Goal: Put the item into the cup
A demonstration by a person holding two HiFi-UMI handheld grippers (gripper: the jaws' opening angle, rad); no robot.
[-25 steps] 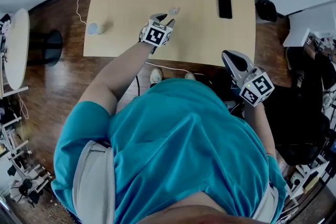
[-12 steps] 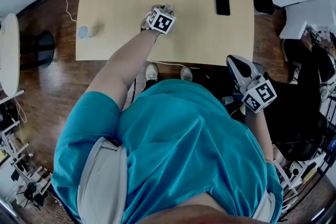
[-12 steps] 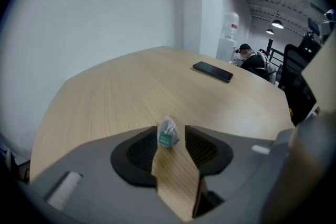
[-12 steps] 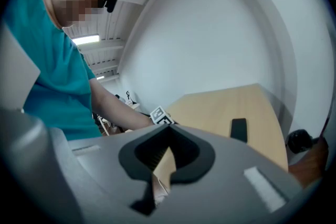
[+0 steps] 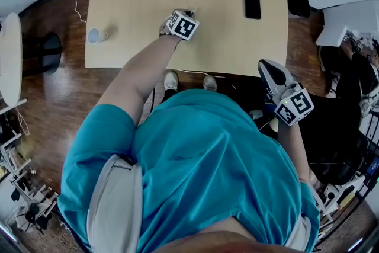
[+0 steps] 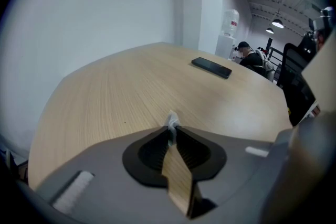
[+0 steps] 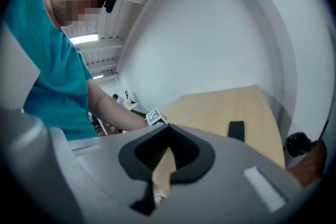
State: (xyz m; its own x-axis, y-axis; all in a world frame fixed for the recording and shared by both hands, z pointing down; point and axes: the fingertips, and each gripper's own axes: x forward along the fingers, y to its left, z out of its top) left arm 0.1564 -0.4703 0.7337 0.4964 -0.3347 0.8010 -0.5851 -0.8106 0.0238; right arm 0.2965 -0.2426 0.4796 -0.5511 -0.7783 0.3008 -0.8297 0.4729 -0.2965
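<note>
Left claw is closing, its tips coming onto a small white crumpled item that sits between them at the very front. The item pokes out just above the tips, over the pale wooden surface. Cannot tell whether it is lifted clear of the wood or resting on it. In the head view this claw is about midway across the surface, closer to the near edge than the far one, with the bare left forearm reaching in over that edge. Cup: white, upright, mouth open, at the near left corner of the surface and well apart from the left claw and item. Black phone lies flat near the right edge, farther back. Right claw is pressed together at the tips with nothing in it, held off the surface beyond the near right corner, beside the person's teal shirt.
</note>
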